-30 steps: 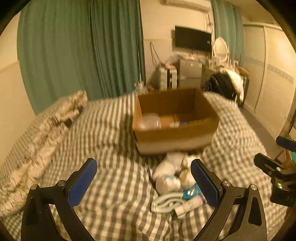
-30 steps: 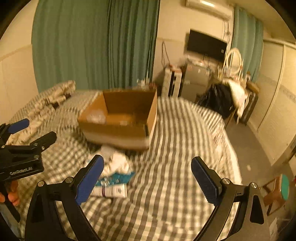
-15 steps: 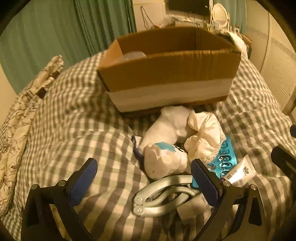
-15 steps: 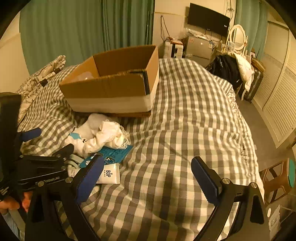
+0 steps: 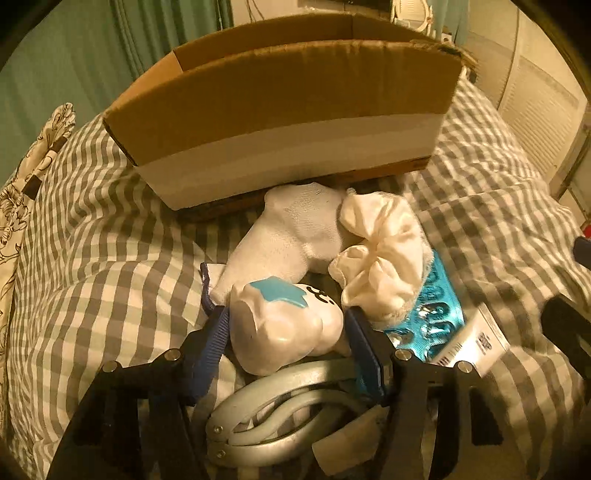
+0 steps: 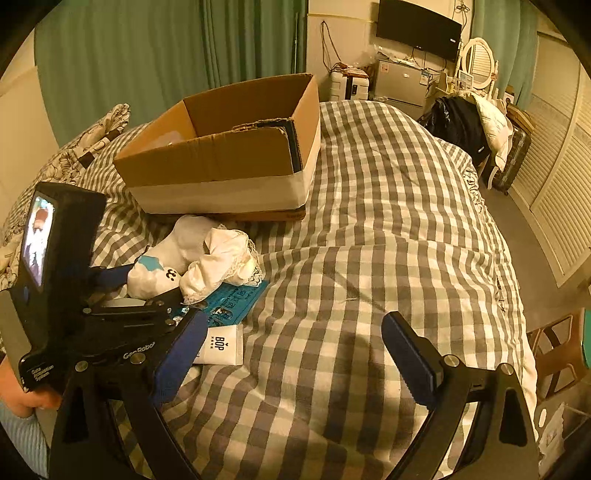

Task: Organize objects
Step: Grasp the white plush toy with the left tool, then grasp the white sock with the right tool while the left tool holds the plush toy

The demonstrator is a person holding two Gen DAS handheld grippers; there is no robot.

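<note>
Inside, the cardboard box [image 6: 221, 155] holds something pale, too blurred to name.

A home bedroom — checked bedspread [image 6: 388, 206]; green curtains [image 6: 147, 48]; wall television [image 6: 419, 23].

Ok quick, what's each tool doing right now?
Left tool: closed on the white rolled sock with the blue patch.
Right tool: open, holding nothing, above the checked bedcover.
</note>
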